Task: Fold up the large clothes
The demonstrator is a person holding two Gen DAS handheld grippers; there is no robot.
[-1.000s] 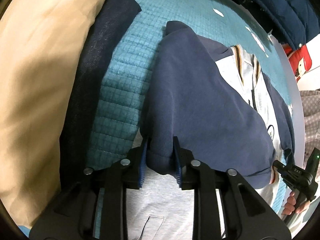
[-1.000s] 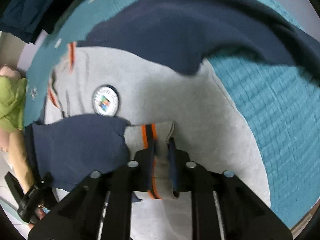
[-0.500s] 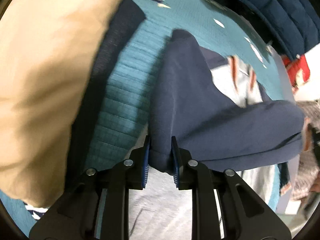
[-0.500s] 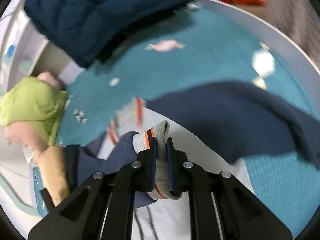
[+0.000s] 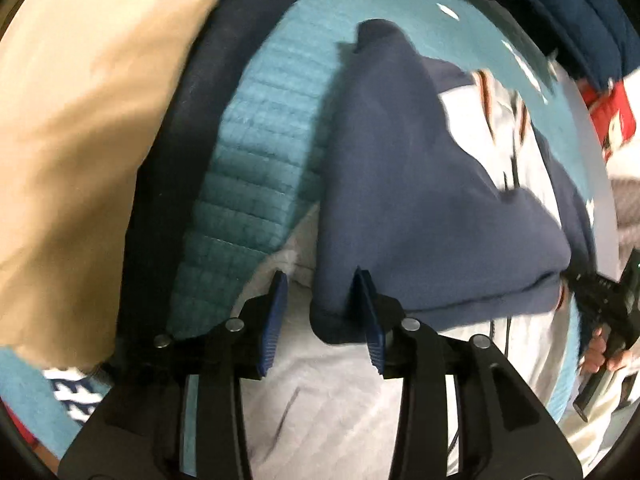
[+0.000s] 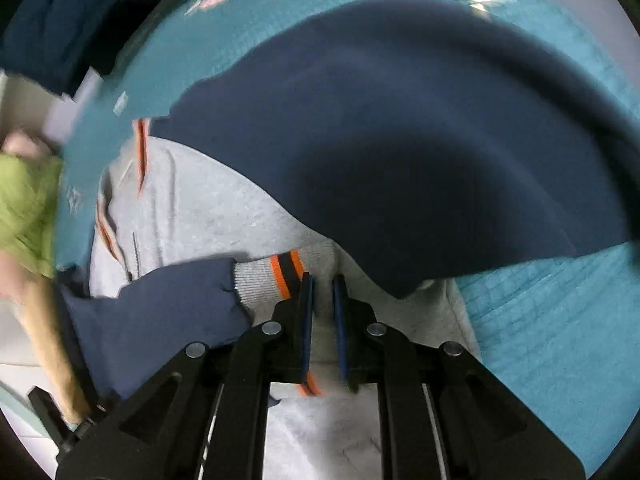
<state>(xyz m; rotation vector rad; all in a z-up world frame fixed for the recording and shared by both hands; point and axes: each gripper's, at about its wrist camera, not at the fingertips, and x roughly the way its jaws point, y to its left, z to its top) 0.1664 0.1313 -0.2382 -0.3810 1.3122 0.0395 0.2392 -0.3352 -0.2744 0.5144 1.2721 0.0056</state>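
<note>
My left gripper [image 5: 320, 300] has just opened its jaws: the navy sleeve [image 5: 420, 200] they pinched a second ago now lies loose against the right pad only, with the left pad clear of it. The sleeve is folded across the grey jacket [image 5: 332, 392], which is spread on the teal quilt [image 5: 256, 152]. My right gripper [image 6: 322, 304] stays nearly closed, clamped on the grey cuff [image 6: 280, 276] with orange stripes, low over the jacket body. Beside the quilt lies a tan pillow [image 5: 80, 140].
</note>
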